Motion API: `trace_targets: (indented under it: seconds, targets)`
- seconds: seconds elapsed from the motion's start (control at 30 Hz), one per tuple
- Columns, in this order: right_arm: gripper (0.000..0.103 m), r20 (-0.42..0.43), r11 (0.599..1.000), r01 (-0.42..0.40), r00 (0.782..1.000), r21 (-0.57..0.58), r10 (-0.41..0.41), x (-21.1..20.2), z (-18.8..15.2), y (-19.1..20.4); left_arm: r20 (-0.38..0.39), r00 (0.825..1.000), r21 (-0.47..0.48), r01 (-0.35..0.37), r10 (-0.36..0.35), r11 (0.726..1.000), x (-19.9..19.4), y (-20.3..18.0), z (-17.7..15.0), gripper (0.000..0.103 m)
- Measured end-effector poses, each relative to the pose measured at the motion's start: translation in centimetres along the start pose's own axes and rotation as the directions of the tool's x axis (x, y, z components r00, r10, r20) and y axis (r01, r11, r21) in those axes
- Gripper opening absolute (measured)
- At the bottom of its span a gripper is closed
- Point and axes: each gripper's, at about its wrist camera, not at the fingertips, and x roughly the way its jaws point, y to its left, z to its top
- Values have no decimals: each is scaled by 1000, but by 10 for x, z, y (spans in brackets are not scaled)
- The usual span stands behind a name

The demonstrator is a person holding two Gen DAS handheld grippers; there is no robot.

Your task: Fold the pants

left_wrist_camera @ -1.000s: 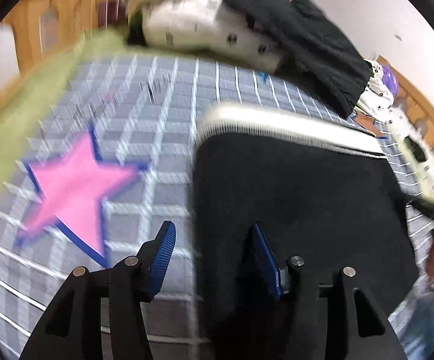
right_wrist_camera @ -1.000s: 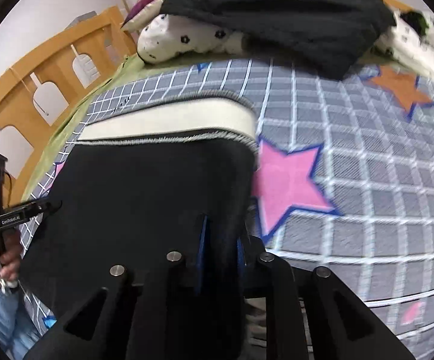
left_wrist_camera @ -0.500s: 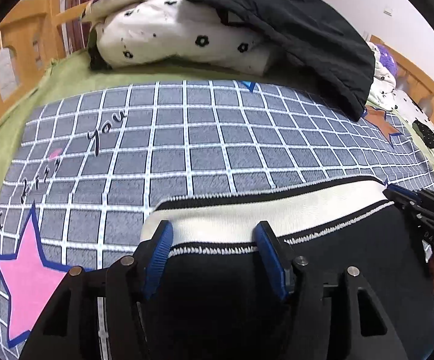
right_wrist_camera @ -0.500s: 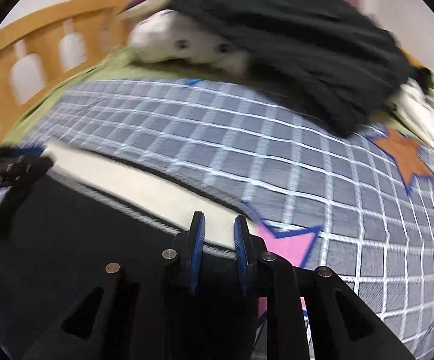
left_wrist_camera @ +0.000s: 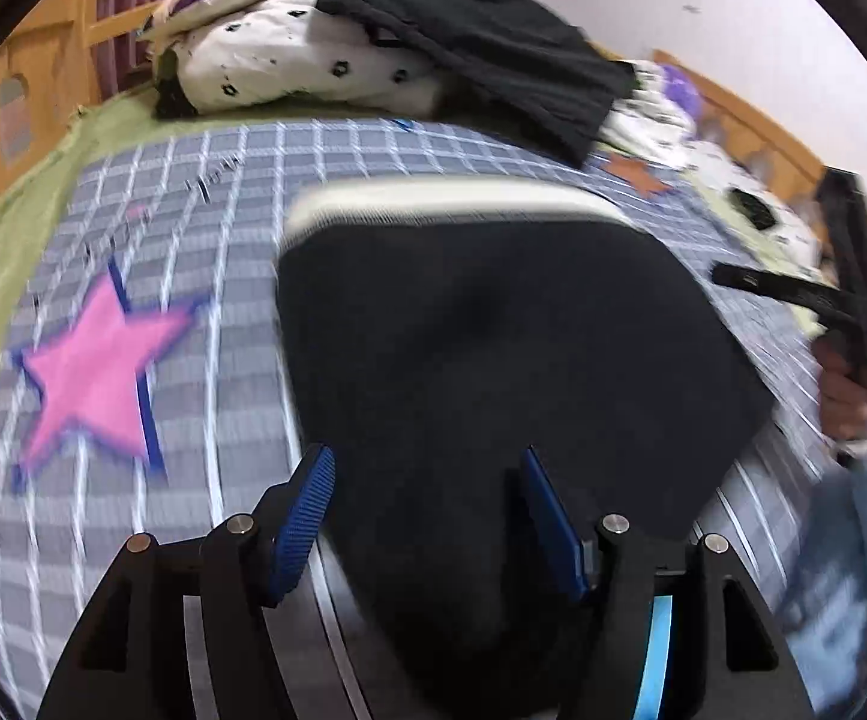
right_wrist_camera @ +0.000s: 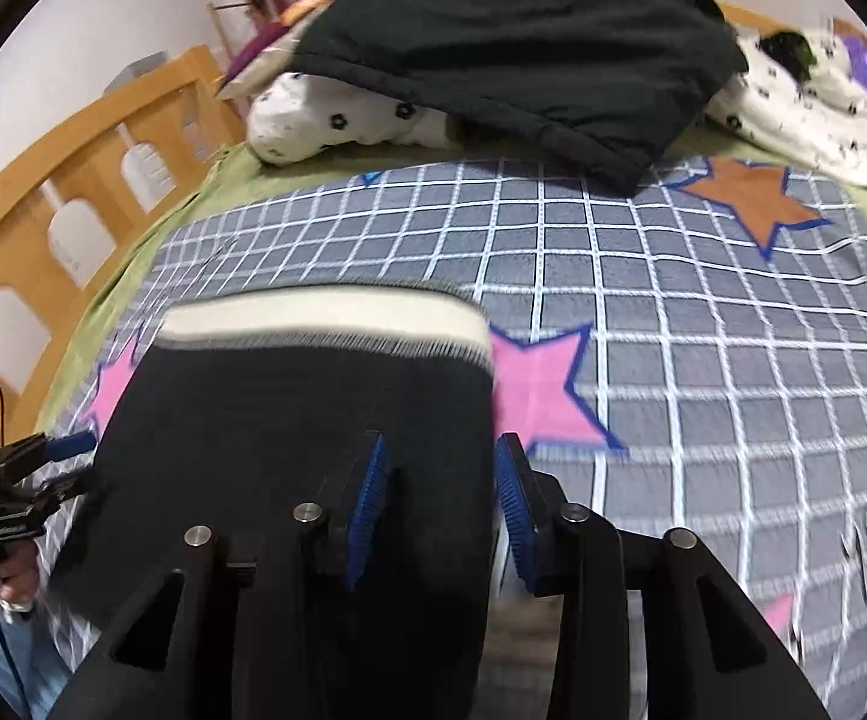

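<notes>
Black pants (left_wrist_camera: 493, 348) with a cream waistband (left_wrist_camera: 451, 204) are lying flat on a grey checked bedspread (right_wrist_camera: 673, 312), and both tongs are hovering low over their near end. The left gripper (left_wrist_camera: 424, 516) is pointing forward along the garment with its blue pads spread wide, holding nothing; the cloth is showing between them. The right gripper (right_wrist_camera: 440, 498) is sitting at the pants' right edge, its blue pads parted, straddling the fabric edge without pinching it. The pants' long axis is running away from both cameras, waistband at the far end, toward a pile of pillows (right_wrist_camera: 337, 120) under a dark jacket (right_wrist_camera: 523, 54). A pink star (left_wrist_camera: 97, 366) is printed on the spread just left of the pants. The fabric is looking smooth, folded into one compact panel, though motion blur is softening its edges.
</notes>
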Motion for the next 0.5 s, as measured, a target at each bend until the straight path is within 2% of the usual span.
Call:
trace_targets:
  seconds: [0.1,0.13,0.2,0.27,0.3,0.37,0.4,0.43,0.47,0.5]
  targets:
    - [43,2,998,-22,1000,53,22,-20,-37,0,-7,998,11,59,-59,998,-18,-6,-44,65]
    - [43,-5,997,-32,999,74,32,-22,-48,-1,-17,999,25,33,-33,999,-19,-9,-54,66]
    - [43,-25,996,-38,999,80,40,-25,-67,-1,-55,996,81,-68,72,994,-13,-16,-71,65]
    - [43,-18,999,-13,1000,49,14,-29,-79,4,-54,984,155,-161,171,975,-5,-24,-79,65]
    - [43,-14,999,-6,1000,34,6,-30,-81,7,-26,974,196,-217,226,956,-4,-29,-83,65]
    - [43,-8,1000,-3,1000,20,3,-32,-82,8,17,961,226,-271,275,936,-3,-32,-82,55]
    - [43,-6,1000,0,1000,15,0,-33,-82,8,35,958,243,-284,284,927,0,-35,-79,41]
    - [43,-3,1000,2,1000,16,-1,-32,-83,8,46,957,251,-289,287,924,3,-36,-76,31]
    - [43,-3,1000,1,1000,23,-1,-31,-82,7,64,955,250,-297,290,922,4,-37,-73,25]
    - [43,-8,999,-4,1000,32,4,-29,-83,6,116,940,236,-340,321,910,1,-39,-69,23]
